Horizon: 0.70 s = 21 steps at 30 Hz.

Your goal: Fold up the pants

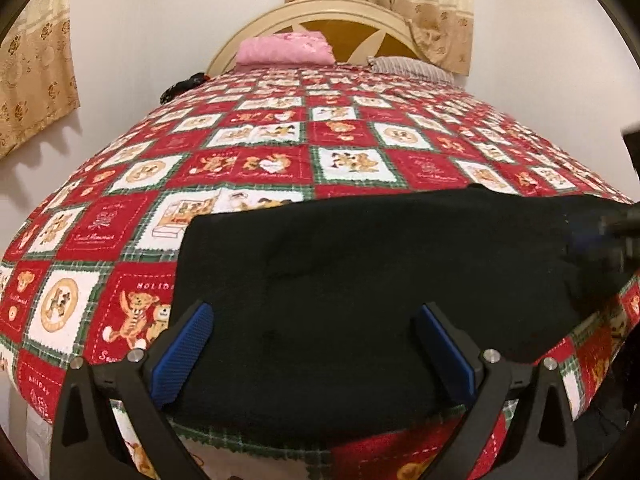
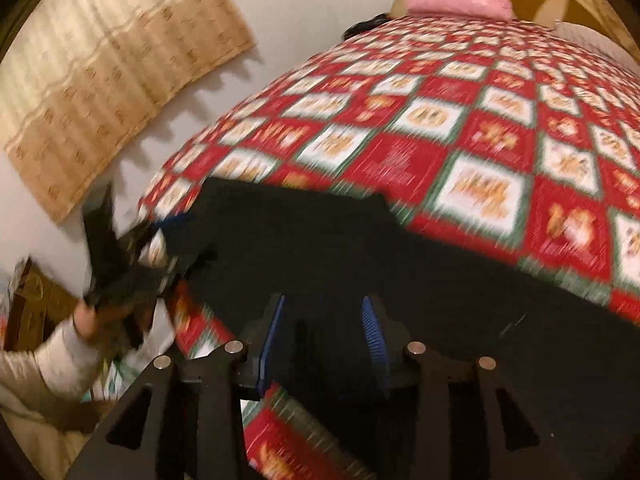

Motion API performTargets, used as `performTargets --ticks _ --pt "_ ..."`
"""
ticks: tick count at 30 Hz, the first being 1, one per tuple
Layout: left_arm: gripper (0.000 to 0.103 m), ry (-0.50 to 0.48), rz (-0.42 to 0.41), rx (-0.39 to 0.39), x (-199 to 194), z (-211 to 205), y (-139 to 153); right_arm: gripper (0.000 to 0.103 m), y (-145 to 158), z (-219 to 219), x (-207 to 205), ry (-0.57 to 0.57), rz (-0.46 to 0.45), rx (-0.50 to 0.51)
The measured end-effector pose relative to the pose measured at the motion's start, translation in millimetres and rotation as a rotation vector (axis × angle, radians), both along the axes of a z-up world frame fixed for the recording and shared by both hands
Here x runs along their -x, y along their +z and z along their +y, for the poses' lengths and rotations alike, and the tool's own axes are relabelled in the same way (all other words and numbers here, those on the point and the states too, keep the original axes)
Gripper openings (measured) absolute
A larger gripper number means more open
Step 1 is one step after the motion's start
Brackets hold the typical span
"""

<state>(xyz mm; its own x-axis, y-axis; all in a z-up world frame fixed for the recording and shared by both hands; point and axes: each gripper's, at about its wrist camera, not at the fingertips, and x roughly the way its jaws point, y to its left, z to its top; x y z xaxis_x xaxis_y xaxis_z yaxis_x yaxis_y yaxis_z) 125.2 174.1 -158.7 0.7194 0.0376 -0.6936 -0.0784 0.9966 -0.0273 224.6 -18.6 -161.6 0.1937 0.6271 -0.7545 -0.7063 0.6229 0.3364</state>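
The black pants lie folded flat near the front edge of a bed with a red, white and green teddy-bear quilt. My left gripper is open, its blue pads spread wide over the pants' near left part, holding nothing. In the blurred right wrist view the pants fill the lower middle. My right gripper hovers over them with a gap between its blue pads and nothing seen between them. The left gripper shows there at the pants' left corner, held by a hand. The right gripper shows blurred at the right edge.
A pink folded cloth and a striped pillow lie at the headboard. A dark item sits at the bed's far left edge. Curtains hang on the white wall. The quilt stretches beyond the pants.
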Motion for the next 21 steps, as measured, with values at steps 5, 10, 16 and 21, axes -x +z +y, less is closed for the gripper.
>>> performTargets --ticks 5,10,16,21 --pt "0.103 0.021 0.032 -0.033 -0.8 -4.4 -2.1 0.042 -33.9 5.6 28.5 -0.013 -0.025 0.057" --pt "0.103 0.027 0.043 -0.035 1.3 -4.4 -1.3 0.042 -34.2 7.1 35.6 -0.037 -0.053 0.074" --pt "0.103 0.046 0.057 0.001 3.2 -5.1 9.1 0.047 -32.9 9.6 38.7 -0.019 -0.071 0.076" --pt "0.103 0.045 0.012 -0.008 2.3 -14.4 25.5 0.048 -25.1 -3.3 36.4 -0.056 -0.046 0.032"
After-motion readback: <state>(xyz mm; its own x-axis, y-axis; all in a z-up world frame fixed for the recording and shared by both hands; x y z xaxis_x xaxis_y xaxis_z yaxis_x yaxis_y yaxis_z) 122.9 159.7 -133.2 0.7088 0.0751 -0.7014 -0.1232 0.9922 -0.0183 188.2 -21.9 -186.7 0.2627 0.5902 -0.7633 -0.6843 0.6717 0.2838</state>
